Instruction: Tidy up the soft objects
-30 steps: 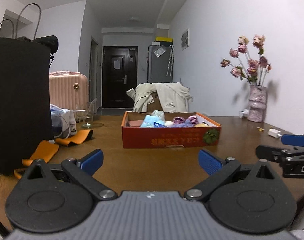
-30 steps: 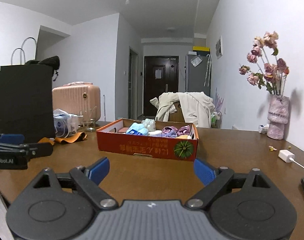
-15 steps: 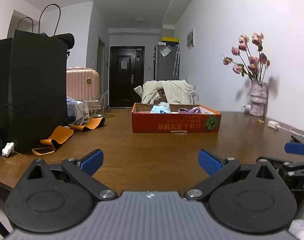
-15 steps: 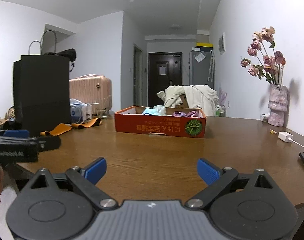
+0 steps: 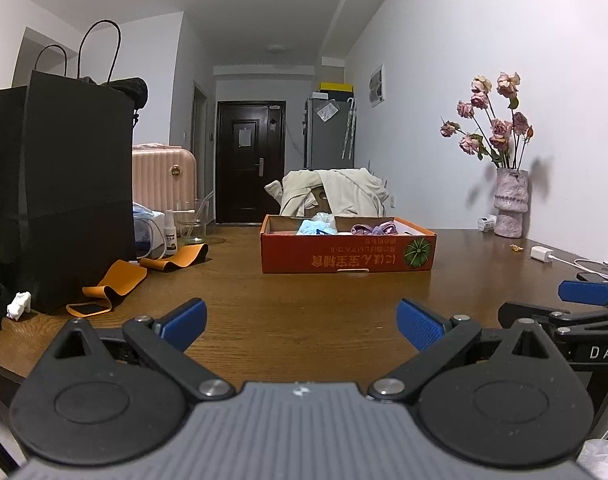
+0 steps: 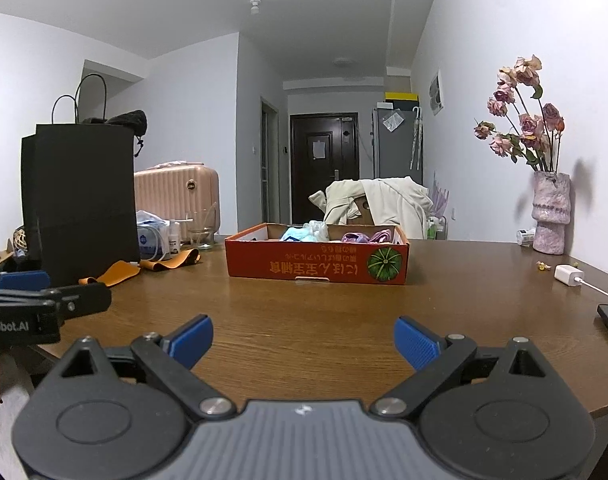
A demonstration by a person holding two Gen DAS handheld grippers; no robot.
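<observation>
An orange cardboard box (image 5: pixel 346 254) (image 6: pixel 316 266) stands at the middle of the wooden table, holding soft items: a light blue cloth (image 5: pixel 316 227) (image 6: pixel 297 234) and a purple cloth (image 5: pixel 374 229) (image 6: pixel 368 237). An orange stretch band (image 5: pixel 111 288) (image 6: pixel 115 272) lies on the table left of the box. My left gripper (image 5: pixel 301 324) is open and empty, well short of the box. My right gripper (image 6: pixel 304 340) is open and empty, also short of the box.
A tall black paper bag (image 5: pixel 63 200) (image 6: pixel 79 196) stands at the left with small bottles and a glass beside it. A vase of dried roses (image 5: pixel 510 200) (image 6: pixel 550 216) is at the right by the wall. A white charger (image 6: pixel 568 274) and cable lie at the right.
Both grippers have drawn back from the box and risen a little; the box looks smaller and farther. Both stay open and empty.
</observation>
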